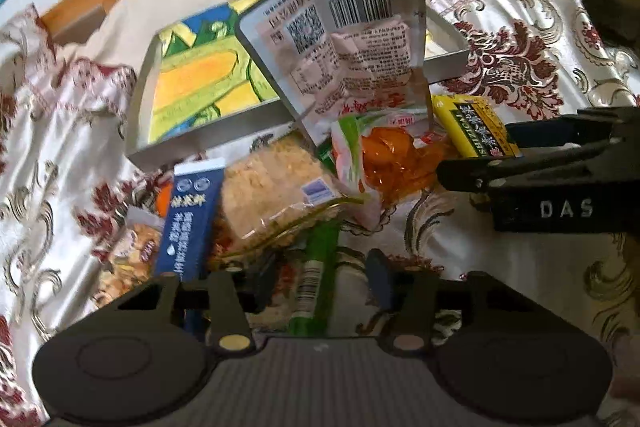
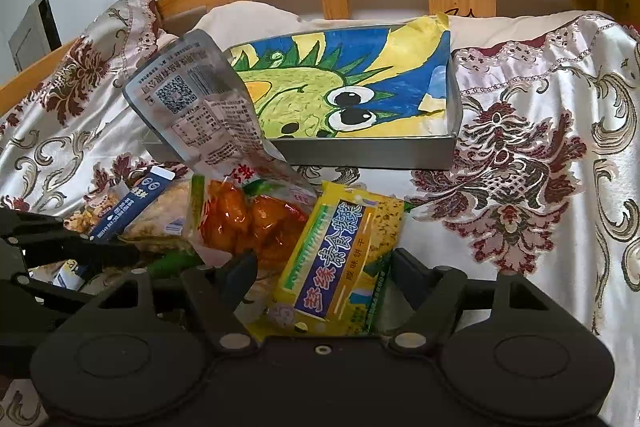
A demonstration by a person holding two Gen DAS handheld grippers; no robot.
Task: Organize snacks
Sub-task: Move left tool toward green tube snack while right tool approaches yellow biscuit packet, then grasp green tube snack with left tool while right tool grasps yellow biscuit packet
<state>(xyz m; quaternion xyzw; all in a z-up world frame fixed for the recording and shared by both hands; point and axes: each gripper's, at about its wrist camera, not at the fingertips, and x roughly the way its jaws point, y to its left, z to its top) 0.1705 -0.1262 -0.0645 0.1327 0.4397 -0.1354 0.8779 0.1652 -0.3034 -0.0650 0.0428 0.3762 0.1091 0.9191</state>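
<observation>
Right wrist: silver pouch (image 2: 200,107) (upright) partly hides tray (image 2: 454,131).

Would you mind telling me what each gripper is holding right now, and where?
Nothing is clearly held. The left gripper straddles the green packet, the right gripper the yellow biscuit packet's near end; pad contact cannot be told.

Left gripper (image 1: 322,285) straddles green stick pack (image 1: 316,267), pads not visibly touching it. Blue carton (image 1: 192,219) and cracker bag (image 1: 276,195) just left; orange snack pouch (image 1: 396,163) beyond. Silver pouch (image 1: 352,47) stands tilted before metal tray (image 1: 168,147). Right gripper (image 1: 472,163) at yellow pack (image 1: 472,127).
</observation>
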